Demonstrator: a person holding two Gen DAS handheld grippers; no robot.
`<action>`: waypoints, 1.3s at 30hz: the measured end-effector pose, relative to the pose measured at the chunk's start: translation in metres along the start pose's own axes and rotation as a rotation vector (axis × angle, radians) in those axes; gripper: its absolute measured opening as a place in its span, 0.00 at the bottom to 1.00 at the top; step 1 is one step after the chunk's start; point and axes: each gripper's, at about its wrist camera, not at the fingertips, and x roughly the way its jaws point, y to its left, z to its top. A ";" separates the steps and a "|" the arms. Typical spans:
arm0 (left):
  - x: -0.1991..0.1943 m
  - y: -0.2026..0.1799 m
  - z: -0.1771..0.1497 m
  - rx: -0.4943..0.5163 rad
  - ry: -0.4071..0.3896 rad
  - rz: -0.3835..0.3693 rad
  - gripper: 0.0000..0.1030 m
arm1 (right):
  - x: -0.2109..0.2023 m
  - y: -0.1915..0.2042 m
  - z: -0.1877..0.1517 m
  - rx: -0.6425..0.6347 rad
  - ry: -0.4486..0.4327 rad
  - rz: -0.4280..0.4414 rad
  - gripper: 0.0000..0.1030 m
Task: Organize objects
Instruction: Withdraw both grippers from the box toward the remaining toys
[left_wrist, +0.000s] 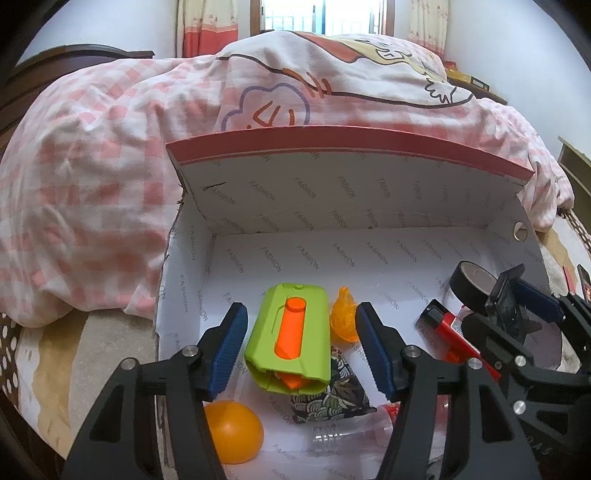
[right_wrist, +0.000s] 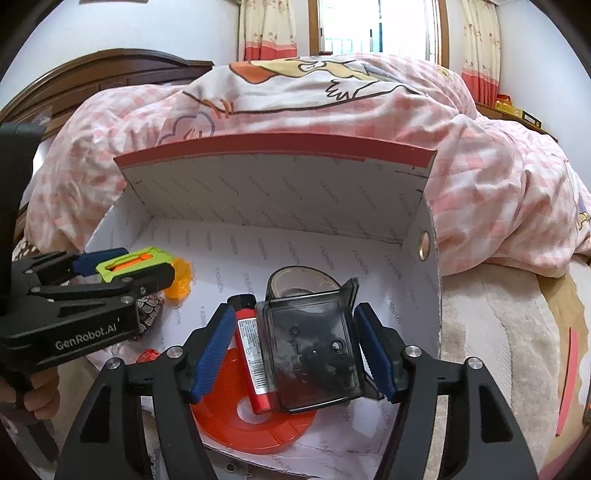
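An open white shoebox (left_wrist: 332, 192) (right_wrist: 277, 192) with a red-edged lid stands on the bed. Over its left half my left gripper (left_wrist: 301, 343) (right_wrist: 122, 266) stands open. A lime-green toy with an orange slider (left_wrist: 291, 336) (right_wrist: 133, 260) lies between its blue pads, with a gap on each side. Over the right half my right gripper (right_wrist: 295, 347) (left_wrist: 517, 306) is open around a dark see-through plastic case (right_wrist: 310, 350). That case rests on a red lighter (right_wrist: 251, 354) (left_wrist: 450, 328) and an orange disc (right_wrist: 251, 424).
Also in the box are a black tape roll (right_wrist: 299, 282) (left_wrist: 472, 284), an orange ball (left_wrist: 232, 432), a patterned pouch (left_wrist: 328, 391), a clear bottle (left_wrist: 351, 432) and crumpled orange plastic (left_wrist: 343, 317). A pink checked quilt (left_wrist: 92, 166) is heaped behind the box. A hand (right_wrist: 40, 398) holds the left gripper.
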 end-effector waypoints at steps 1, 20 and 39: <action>-0.001 0.000 -0.001 0.002 0.002 0.000 0.60 | -0.001 0.000 0.000 0.002 -0.003 0.002 0.66; -0.047 -0.004 -0.027 -0.009 -0.051 -0.044 0.59 | -0.032 0.004 -0.013 0.002 -0.048 -0.009 0.66; -0.081 -0.004 -0.052 0.017 -0.064 -0.075 0.59 | -0.062 0.012 -0.033 -0.005 -0.038 0.012 0.66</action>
